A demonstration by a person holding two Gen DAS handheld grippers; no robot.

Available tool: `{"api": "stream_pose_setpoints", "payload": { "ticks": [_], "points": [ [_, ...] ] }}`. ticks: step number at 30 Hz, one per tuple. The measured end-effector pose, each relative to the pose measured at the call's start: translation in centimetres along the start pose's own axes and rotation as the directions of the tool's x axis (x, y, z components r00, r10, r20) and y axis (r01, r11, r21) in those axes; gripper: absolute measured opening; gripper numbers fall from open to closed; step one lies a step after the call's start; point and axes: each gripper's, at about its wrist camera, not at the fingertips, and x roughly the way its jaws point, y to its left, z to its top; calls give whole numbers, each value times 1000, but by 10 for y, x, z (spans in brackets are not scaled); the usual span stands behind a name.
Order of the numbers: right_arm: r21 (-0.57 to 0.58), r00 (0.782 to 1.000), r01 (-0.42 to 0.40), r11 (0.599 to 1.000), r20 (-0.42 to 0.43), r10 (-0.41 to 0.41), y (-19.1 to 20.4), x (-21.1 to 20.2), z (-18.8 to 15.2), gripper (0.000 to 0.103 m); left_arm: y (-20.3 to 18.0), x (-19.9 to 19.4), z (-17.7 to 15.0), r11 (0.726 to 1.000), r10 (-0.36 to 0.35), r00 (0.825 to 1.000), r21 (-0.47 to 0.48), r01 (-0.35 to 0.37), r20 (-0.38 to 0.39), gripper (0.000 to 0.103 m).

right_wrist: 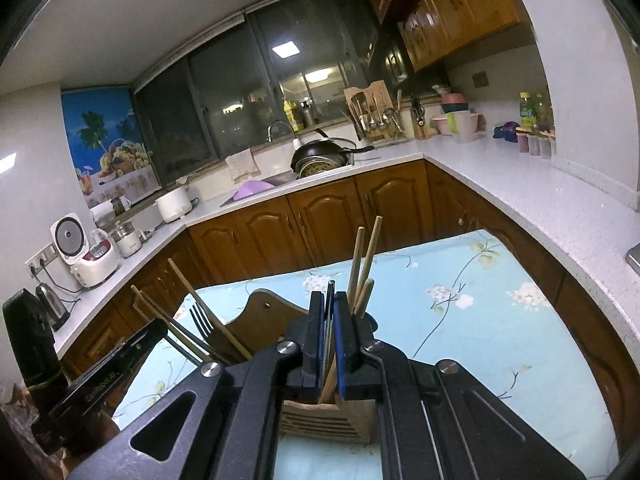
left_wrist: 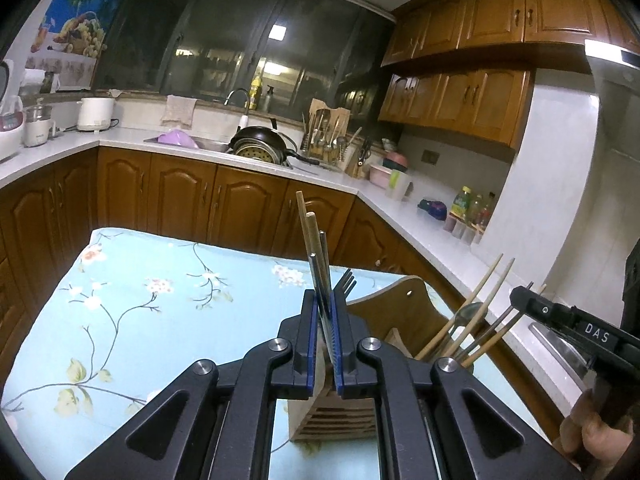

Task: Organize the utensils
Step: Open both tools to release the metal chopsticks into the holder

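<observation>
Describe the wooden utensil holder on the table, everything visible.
The wooden utensil holder stands upright on the floral tablecloth. It looks like light wood, with horizontal slots in its front face and a taller rounded back panel with a small hole. Chopsticks, a fork and a spoon stand in its compartments. The left gripper and right gripper, each shut on utensils, hover over it.

A wooden utensil holder [left_wrist: 408, 312] with a slatted front stands upright on the desk's [left_wrist: 160, 280] floral blue cloth. Wooden chopsticks [left_wrist: 476, 312], a spoon [left_wrist: 468, 312] and a dark fork [left_wrist: 346, 282] stick up from its compartments, leaning outward. More chopsticks and metal handles [left_wrist: 318, 264] stand nearly upright above the holder, pinched in a bundle.
</observation>
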Motion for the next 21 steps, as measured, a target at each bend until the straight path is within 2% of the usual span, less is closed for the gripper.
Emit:
{"api": "stream_pose_setpoints", "payload": {
  "ticks": [9,12,13,15,17,18,20,21],
  "points": [
    [10,1000,-4,1000,-3,4,2,1,-1,5,2,3,1,1000,0,1000,-2,0,-3,5],
    [24,1000,-15,1000,1,15,0,1,-2,8,5,4,1,1000,-3,1000,-8,3,-11,5],
    [31,1000,-21,999,6,21,0,0,-3,11,6,4,2,1000,0,1000,-6,0,-16,6],
    [43,999,-46,998,21,46,0,-4,-2,20,8,2,1,1000,4,1000,-9,-4,-17,17],
    [45,997,-65,997,36,64,2,-10,-2,37,10,-5,3,1000,16,1000,-22,-16,-1,27],
    [43,996,-76,996,48,74,5,-14,-1,42,9,-6,2,1000,17,1000,-26,-17,4,30],
    [33,994,-82,996,76,80,10,-25,-1,59,13,-16,-1,999,19,1000,-38,-19,12,35],
    [30,994,-74,997,88,71,11,-28,0,65,14,-22,-1,999,25,1000,-43,-24,14,43]
  ]
}}
